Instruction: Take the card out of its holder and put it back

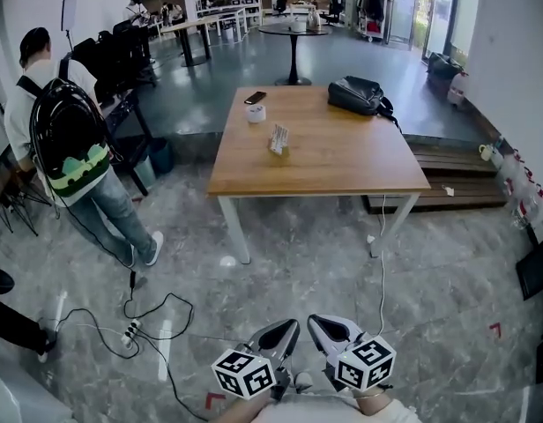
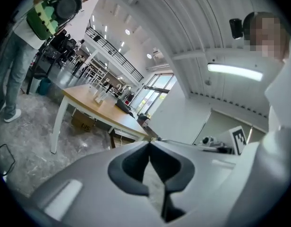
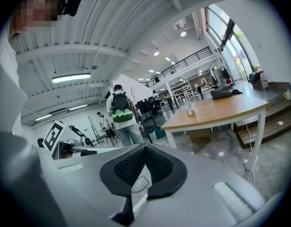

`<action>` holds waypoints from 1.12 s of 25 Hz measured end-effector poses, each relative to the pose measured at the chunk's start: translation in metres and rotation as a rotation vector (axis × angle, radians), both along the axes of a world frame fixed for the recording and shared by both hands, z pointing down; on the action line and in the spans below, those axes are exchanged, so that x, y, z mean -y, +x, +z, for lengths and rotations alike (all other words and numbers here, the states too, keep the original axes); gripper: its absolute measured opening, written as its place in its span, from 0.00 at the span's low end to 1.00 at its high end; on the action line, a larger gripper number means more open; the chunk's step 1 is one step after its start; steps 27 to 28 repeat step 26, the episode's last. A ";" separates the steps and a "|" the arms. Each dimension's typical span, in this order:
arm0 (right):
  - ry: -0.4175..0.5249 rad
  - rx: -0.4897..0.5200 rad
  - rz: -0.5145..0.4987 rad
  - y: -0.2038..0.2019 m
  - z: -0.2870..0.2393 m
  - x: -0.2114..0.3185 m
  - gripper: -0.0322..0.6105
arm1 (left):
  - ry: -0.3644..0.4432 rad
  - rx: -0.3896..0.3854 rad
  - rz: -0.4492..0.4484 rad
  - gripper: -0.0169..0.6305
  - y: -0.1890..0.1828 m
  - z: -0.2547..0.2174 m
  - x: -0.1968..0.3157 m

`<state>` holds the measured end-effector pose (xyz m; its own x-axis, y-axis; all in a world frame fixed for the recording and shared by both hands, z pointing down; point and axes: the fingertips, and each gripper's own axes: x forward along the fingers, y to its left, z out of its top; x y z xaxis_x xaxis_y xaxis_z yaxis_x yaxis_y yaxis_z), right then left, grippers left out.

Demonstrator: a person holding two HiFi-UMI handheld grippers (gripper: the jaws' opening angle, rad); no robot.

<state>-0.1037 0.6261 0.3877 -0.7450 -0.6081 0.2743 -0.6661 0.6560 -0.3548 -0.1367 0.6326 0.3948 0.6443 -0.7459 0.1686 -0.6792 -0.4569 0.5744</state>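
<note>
Down at the bottom edge of the head view, both tools hang close to the person's body, well apart from the work. The left gripper (image 1: 285, 333) has its jaws pressed together on nothing. The right gripper (image 1: 329, 329) is likewise closed and empty.

Across a stretch of bare floor stands the wooden table (image 1: 342, 170). The card holder (image 1: 278, 138) sits upright near the middle of its left half, a small pale thing. At this range the card cannot be told from the holder.

I judge the card to be light, thin and slick, stiff enough to slide but easy to bend or crease. The holder looks light too, so it may tip or skate when pulled on. A sensible hold would be one gripper steadying the holder low down while the other pinches the card's free upper edge and draws it straight along the slot.

Beyond the holder lie a white cup (image 1: 256, 113) and a phone (image 1: 255, 98), with a black bag (image 1: 360, 95) at the far right corner.

Only the head view gives this layout from above. The left gripper view and the right gripper view show the dark pads meeting, and a cardboard box (image 3: 201, 137) under the table that the tabletop hides from overhead.
</note>
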 end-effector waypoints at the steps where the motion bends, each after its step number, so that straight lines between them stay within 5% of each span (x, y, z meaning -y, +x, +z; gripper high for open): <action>1: -0.003 -0.005 0.001 0.000 0.002 -0.002 0.05 | -0.003 0.003 0.000 0.04 0.000 0.001 -0.001; 28: -0.049 -0.045 -0.037 0.021 0.021 -0.017 0.05 | -0.060 0.056 0.050 0.04 0.037 0.022 -0.012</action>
